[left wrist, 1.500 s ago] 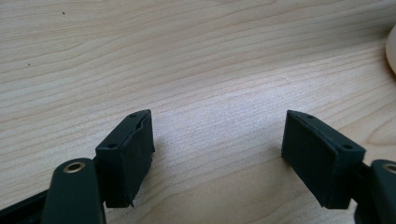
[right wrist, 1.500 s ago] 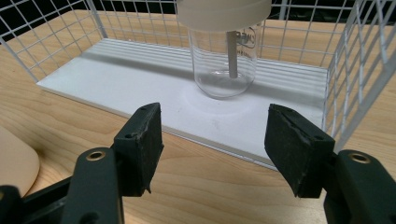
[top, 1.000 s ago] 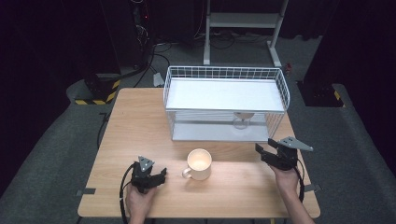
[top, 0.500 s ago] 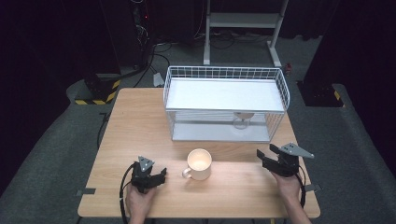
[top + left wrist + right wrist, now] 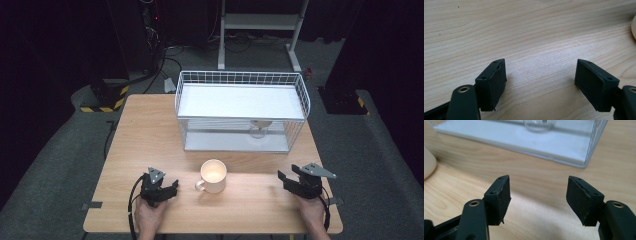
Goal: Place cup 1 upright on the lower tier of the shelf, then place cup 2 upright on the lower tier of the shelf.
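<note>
The cream mug (image 5: 213, 175) is standing upright on the wooden worktop (image 5: 145, 130), a little in from its near edge and about midway along it, mouth facing up and its handle sticking out toward the near-left corner. That handle is pointing at the left gripper (image 5: 170, 187), which is resting on the worktop just beside the mug with its fingers (image 5: 491, 85) spread wide apart and nothing between them; in the left gripper view only a sliver of the mug (image 5: 634, 27) is showing at the right edge, so the mug is lying off to one side of those fingers rather than straight ahead. The right gripper (image 5: 283, 181) is sitting near the near-right corner, well apart from the mug, its fingers (image 5: 499, 200) also standing open and empty; in its own view the mug (image 5: 429, 163) is peeking in at the left edge. Judging by this, the left hand is the nearer one and is facing the handle side. Beyond the mug, toward the far edge, a white wire basket rack (image 5: 240, 112) is standing with a clear glass (image 5: 258, 128) on its lower level. Bare wood is lying between either gripper and the mug, so nothing is standing in the way.
</note>
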`<state>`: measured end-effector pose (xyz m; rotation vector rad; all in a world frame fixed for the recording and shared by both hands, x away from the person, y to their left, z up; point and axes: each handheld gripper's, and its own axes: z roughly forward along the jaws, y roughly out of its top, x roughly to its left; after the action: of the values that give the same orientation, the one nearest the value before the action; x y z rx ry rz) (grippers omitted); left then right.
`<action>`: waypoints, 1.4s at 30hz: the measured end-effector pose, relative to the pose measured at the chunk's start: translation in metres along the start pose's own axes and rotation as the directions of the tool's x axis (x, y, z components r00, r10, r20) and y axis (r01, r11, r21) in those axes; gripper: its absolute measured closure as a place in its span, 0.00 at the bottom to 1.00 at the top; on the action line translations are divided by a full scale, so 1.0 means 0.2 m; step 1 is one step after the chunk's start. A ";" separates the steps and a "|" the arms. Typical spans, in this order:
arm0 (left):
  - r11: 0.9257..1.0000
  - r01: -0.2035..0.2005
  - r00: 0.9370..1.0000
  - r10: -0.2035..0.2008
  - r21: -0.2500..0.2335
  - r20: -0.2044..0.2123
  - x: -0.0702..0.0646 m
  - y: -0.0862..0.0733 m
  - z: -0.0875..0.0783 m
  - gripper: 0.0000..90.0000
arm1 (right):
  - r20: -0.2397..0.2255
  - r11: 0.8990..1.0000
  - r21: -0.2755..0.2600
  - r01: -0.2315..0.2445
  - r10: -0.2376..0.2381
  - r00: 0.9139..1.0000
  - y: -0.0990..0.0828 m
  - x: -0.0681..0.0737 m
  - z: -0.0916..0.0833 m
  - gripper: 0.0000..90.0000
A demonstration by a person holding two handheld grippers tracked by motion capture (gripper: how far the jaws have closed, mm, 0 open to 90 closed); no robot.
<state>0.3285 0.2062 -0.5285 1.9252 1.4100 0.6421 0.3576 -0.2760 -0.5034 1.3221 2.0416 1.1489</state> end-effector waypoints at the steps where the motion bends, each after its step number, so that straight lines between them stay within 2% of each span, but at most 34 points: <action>1: 1.000 0.000 1.000 0.000 0.000 0.000 0.00 0.00 0.00 0.28 | -0.002 1.000 0.018 -0.002 0.002 1.000 -0.01 0.00 0.00 0.39; 6: 1.000 0.001 1.000 -0.001 0.000 0.000 0.00 0.00 0.00 0.28 | 0.022 0.994 0.099 0.042 -0.045 0.999 -0.05 0.02 0.03 0.37; 10: 1.000 0.002 1.000 -0.002 0.000 0.004 0.00 0.00 0.00 0.28 | 0.022 0.988 0.146 0.058 -0.062 0.998 -0.07 0.01 0.06 0.36; 11: 1.000 0.002 1.000 -0.002 0.000 0.003 0.00 0.00 0.00 0.28 | 0.019 0.986 0.161 0.050 -0.054 0.998 -0.08 0.01 0.06 0.34; 14: 1.000 -0.001 1.000 0.001 0.004 0.007 0.00 0.00 0.00 0.27 | 0.026 0.982 0.173 0.079 -0.085 0.996 -0.07 0.02 0.07 0.32; 22: 1.000 0.008 1.000 -0.008 0.006 0.017 0.00 0.01 0.01 0.22 | 0.034 0.982 0.177 0.068 -0.075 0.997 -0.07 0.02 0.07 0.30; 25: 1.000 0.026 0.999 -0.026 0.003 0.041 0.01 0.01 0.01 0.22 | 0.034 0.982 0.178 0.068 -0.075 0.997 -0.07 0.02 0.07 0.30; 27: 0.999 0.045 0.996 -0.044 -0.017 0.083 0.01 0.01 -0.01 0.21 | 0.034 0.982 0.178 0.069 -0.076 0.997 -0.07 0.02 0.07 0.30; 29: 0.998 0.056 0.993 -0.052 -0.042 0.106 0.00 0.01 -0.02 0.19 | 0.035 0.982 0.178 0.068 -0.076 0.997 -0.07 0.02 0.07 0.30; 35: 0.997 0.038 0.984 -0.026 -0.066 0.178 -0.04 0.02 -0.09 0.16 | 0.036 0.982 0.178 0.069 -0.077 0.996 -0.07 0.02 0.07 0.30; 42: 0.997 0.005 0.974 0.014 -0.083 0.225 -0.11 0.00 -0.17 0.15 | 0.036 0.982 0.176 0.075 -0.082 0.996 -0.07 0.02 0.07 0.30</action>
<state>0.2981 0.1925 -0.5063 1.8707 1.2190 0.4597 0.3590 -0.2697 -0.5234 1.3216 2.1834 0.9167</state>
